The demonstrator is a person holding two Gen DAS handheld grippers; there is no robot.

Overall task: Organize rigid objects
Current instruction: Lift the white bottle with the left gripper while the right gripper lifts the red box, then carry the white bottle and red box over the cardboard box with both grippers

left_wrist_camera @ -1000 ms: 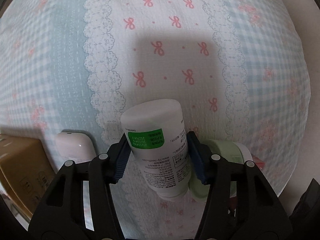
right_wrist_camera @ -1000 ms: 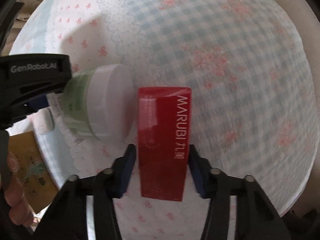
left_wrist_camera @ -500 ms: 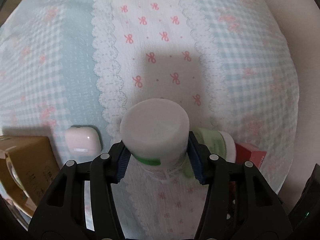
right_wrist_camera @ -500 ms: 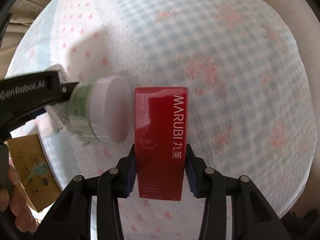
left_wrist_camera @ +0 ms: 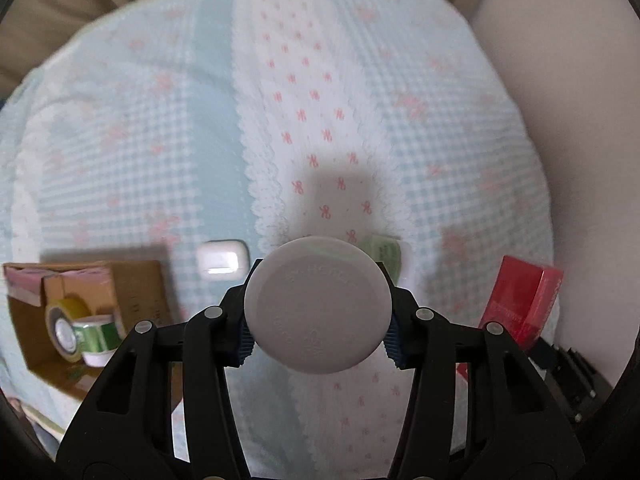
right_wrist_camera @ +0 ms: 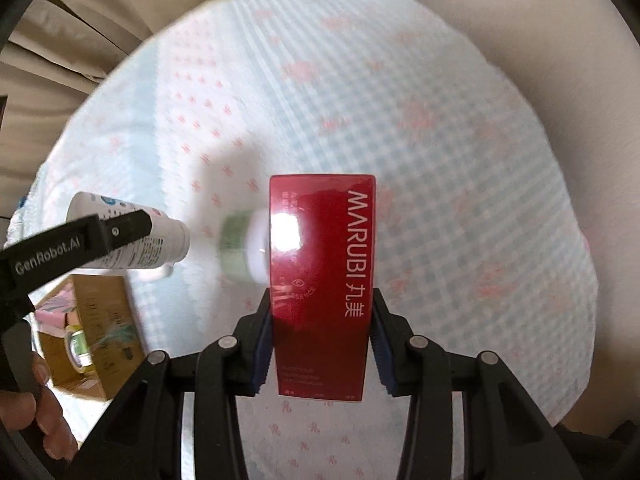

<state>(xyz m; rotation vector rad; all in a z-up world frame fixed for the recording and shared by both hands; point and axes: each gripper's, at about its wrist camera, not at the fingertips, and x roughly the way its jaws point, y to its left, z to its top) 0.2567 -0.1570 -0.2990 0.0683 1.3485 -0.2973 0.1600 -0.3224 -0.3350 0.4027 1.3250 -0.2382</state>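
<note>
Left wrist view: the left claw (left_wrist_camera: 318, 326) is pinching a white bottle (left_wrist_camera: 318, 304), its round base facing the camera, above the gingham-covered surface (left_wrist_camera: 140, 152). A white earbud case (left_wrist_camera: 221, 261) is lying just beside an open cardboard box (left_wrist_camera: 136, 292) containing a tape roll (left_wrist_camera: 64, 326). A green-labelled jar (left_wrist_camera: 383, 254) is lying behind the bottle.

Right wrist view: the right claw (right_wrist_camera: 318, 350) is gripping a red carton (right_wrist_camera: 322, 276) by its long sides, holding it clear of the surface. The left claw is showing at left, clamping the bottle.
</note>
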